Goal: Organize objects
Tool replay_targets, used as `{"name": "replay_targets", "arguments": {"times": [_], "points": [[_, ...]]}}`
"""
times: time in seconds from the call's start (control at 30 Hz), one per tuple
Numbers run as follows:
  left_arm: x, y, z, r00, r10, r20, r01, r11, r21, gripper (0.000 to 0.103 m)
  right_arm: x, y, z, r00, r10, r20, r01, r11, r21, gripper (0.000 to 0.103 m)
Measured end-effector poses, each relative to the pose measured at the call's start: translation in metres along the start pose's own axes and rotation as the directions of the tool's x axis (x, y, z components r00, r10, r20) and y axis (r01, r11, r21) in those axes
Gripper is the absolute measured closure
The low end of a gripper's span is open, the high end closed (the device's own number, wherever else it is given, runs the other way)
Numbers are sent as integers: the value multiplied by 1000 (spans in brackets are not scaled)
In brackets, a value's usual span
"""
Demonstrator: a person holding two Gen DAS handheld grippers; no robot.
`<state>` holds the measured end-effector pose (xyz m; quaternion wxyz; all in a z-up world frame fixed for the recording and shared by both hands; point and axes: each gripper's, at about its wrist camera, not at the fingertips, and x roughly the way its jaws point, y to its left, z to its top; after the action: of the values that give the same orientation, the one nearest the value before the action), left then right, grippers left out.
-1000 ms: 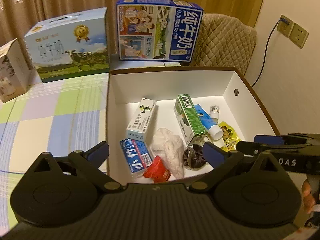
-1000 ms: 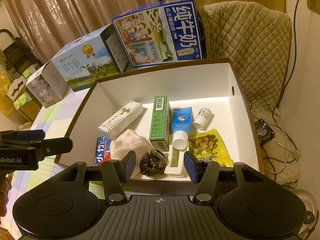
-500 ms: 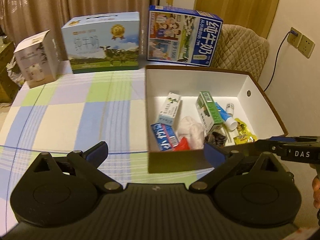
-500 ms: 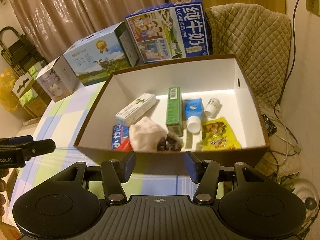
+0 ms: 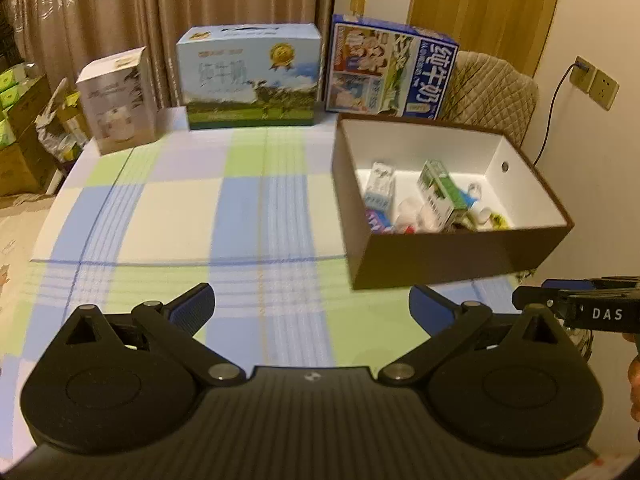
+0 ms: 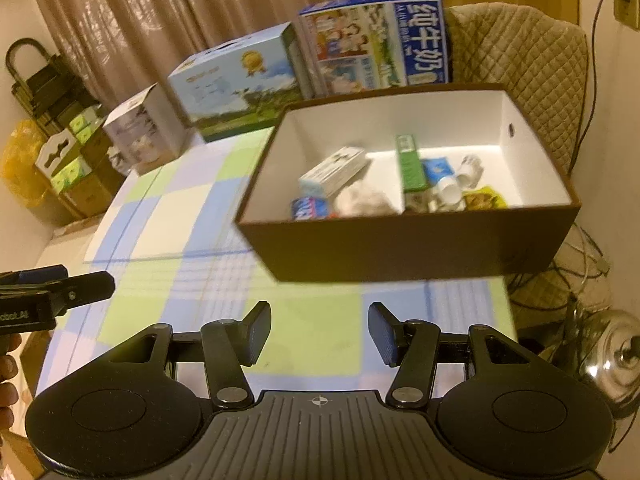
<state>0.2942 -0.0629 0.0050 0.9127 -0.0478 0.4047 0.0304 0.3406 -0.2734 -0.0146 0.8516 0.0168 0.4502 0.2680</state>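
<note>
A brown box with a white inside (image 5: 448, 256) (image 6: 404, 252) stands at the table's right edge. It holds several small items: a green carton (image 5: 442, 190) (image 6: 410, 168), a white medicine box (image 5: 378, 184) (image 6: 334, 170), a white crumpled wrapper (image 6: 362, 202), a blue tube (image 6: 438, 172), a small white bottle (image 6: 470, 168) and a yellow snack pack (image 6: 484, 198). My left gripper (image 5: 310, 306) is open and empty, above the checked tablecloth in front of the box. My right gripper (image 6: 320, 332) is open and empty, also short of the box.
Three cartons stand along the table's back: a small white one (image 5: 116, 100), a light blue milk case (image 5: 248, 76) and a dark blue milk case (image 5: 390, 68). A quilted chair (image 6: 520, 44) stands behind the box. A fan (image 6: 608, 356) and cables lie on the floor at right.
Both grippers have pulled back and up from the box. The box now looks smaller and farther away, and more tablecloth shows. Both stay open and empty.
</note>
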Motion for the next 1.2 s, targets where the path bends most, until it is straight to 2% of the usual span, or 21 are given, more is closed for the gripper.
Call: {"name": "replay_targets", "arguments": {"times": [0.63,1.2], "points": [[-70,81,-75,999,35,-27,-36,999,-33,1,-19,114,-78,998,61,-31,-63,996,-61,52],[-103,104,-121,998,39,-44,-41,997,-58,1,-30,154,-116,996,77,-38,-81,993,-91,52]]}}
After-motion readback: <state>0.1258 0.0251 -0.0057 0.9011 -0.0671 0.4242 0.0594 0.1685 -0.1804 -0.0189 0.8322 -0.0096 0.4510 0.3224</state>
